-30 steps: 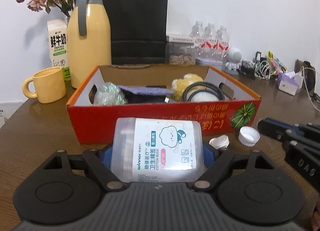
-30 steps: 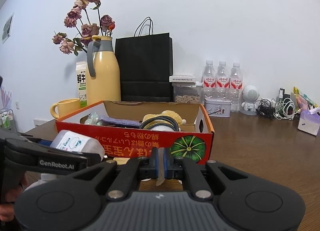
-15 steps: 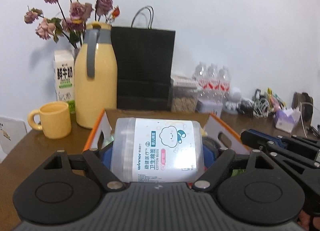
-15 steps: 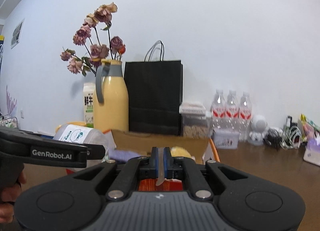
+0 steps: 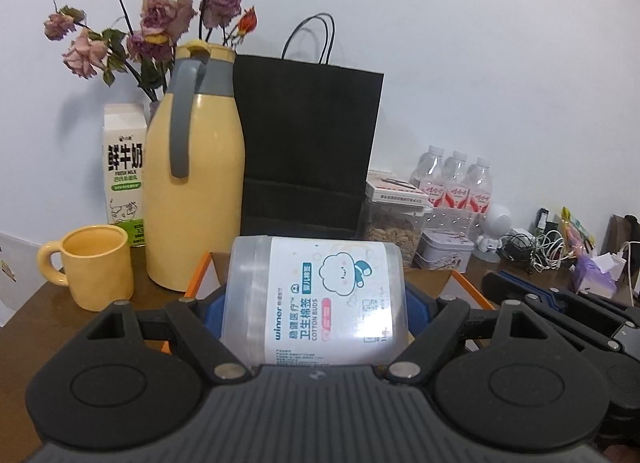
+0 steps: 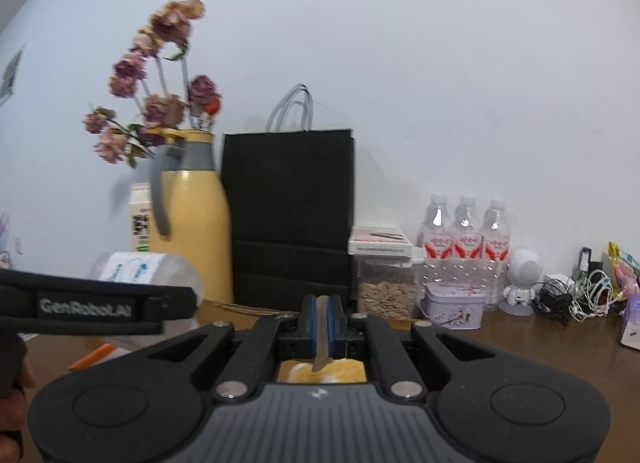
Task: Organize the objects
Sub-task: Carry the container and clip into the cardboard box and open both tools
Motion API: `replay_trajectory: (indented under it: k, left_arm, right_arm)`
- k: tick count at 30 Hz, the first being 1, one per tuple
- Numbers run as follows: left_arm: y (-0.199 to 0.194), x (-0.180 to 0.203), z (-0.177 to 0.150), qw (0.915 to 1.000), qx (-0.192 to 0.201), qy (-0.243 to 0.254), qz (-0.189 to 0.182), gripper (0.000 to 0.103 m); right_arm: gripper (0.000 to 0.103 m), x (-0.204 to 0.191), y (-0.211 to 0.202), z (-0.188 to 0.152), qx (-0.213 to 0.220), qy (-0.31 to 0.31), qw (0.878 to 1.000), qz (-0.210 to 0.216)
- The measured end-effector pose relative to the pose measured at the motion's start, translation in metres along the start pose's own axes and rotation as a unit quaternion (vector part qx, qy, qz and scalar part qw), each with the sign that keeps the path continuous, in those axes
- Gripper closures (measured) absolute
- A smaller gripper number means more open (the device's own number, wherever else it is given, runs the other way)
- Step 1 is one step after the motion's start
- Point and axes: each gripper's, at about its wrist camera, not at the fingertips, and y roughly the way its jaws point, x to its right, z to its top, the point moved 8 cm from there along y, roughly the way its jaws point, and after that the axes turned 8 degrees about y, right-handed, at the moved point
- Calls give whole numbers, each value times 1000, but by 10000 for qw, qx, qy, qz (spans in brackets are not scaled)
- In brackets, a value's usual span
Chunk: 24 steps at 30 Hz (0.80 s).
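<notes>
My left gripper [image 5: 316, 315] is shut on a clear cotton-bud jar [image 5: 316, 303] with a white label, held on its side above the orange cardboard box [image 5: 468, 287]. The jar also shows at the left of the right wrist view [image 6: 144, 269], beside the left gripper's arm. My right gripper [image 6: 322, 327] is shut on a thin flat grey strip [image 6: 321, 337] that hangs between its blue pads. A yellow plush [image 6: 324, 373] in the box lies below it. The right gripper shows at the right of the left wrist view [image 5: 560, 303].
Behind the box stand a yellow thermos [image 5: 194, 183] with dried flowers, a black paper bag [image 5: 308, 143], a milk carton [image 5: 124, 167] and a yellow mug [image 5: 96, 267]. At the right are a snack jar [image 6: 386, 287], a tin [image 6: 454, 305], three water bottles [image 6: 466, 231] and tangled cables [image 6: 576, 295].
Both grippers have risen and moved forward over the box, each keeping its hold. The box front and the loose caps on the table have dropped out of view.
</notes>
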Motion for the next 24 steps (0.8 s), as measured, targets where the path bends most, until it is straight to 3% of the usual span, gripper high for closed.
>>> replay_trajectory:
  k: [8, 15, 18, 19, 20, 21, 22, 23, 24]
  left_arm:
    - [46, 2, -12, 9993, -343, 112, 75, 20]
    - [60, -1, -28, 9980, -585, 173, 154, 20]
    - [59, -1, -27, 9983, -523, 156, 195, 0]
    - [57, -2, -25, 9986, -451, 137, 239, 0]
    - [56, -3, -25, 9988, -413, 118, 254, 0]
    - [56, -3, -23, 9987, -424, 103, 245, 0]
    - [57, -4, -24, 9987, -441, 84, 249, 0]
    - [57, -5, -24, 9986, -456, 78, 262, 0]
    - [58, -5, -24, 9985, -471, 75, 276, 0]
  right_arm:
    - [99, 32, 35, -22, -410, 163, 9987, -240]
    - [97, 41, 40, -34, -587, 169, 9976, -320]
    - [91, 41, 38, -36, -633, 175, 9974, -310]
    - [86, 40, 37, -37, -654, 173, 9973, -294]
    - [71, 40, 37, -38, -684, 191, 9971, -257]
    - [47, 39, 37, -39, -707, 196, 9971, -222]
    - [35, 38, 36, -39, -708, 192, 9971, -188]
    - [16, 36, 35, -40, -681, 178, 9974, -153]
    - [11, 35, 34, -39, -652, 159, 9977, -132]
